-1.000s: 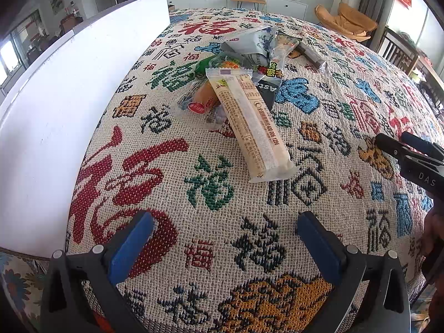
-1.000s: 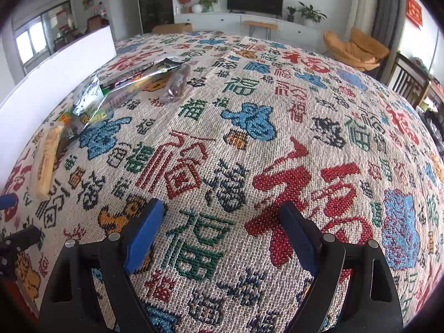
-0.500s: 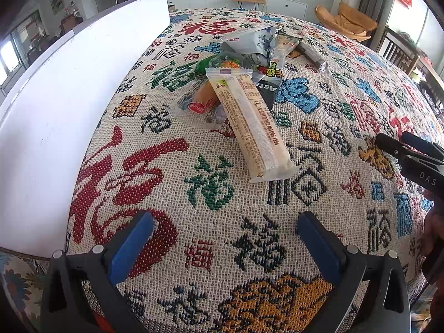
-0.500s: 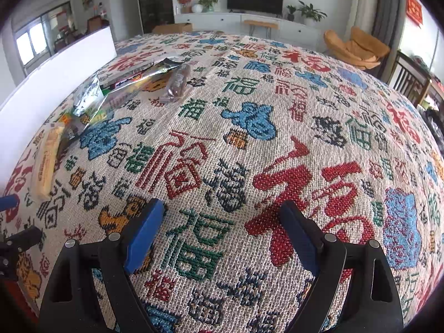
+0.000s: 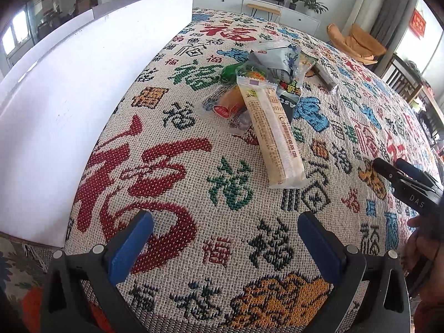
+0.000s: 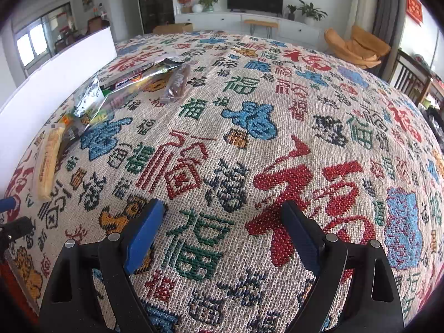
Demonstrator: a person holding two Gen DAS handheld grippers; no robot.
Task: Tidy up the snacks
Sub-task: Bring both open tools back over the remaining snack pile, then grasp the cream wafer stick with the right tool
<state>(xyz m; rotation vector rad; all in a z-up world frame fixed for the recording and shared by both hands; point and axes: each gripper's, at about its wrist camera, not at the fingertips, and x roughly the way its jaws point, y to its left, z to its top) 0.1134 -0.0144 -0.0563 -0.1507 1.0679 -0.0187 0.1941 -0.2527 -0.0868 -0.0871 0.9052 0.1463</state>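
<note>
Snacks lie in a loose heap on the patterned tablecloth [image 5: 172, 183] covering the desk: a long beige bar packet [image 5: 273, 136] nearest, overlapping an orange sausage-type stick [image 5: 230, 101], with a grey foil bag [image 5: 277, 55] and a green packet [image 5: 230, 70] behind, and a brown bar [image 6: 177, 83] a little apart at the far side. A white board [image 5: 69, 83] stands at the heap's 9 o'clock. Left gripper [image 5: 224, 238] hovers short of the beige bar, fingers released and empty; bar at its 12 to 1 o'clock. Right gripper [image 6: 219, 227] over bare cloth, fingers likewise spread, heap at its 10 o'clock. Judgement: nothing sorted yet. Best to take the top beige bar first, gripping across its narrow width mid-length, so the stick beneath is not dragged.
</note>
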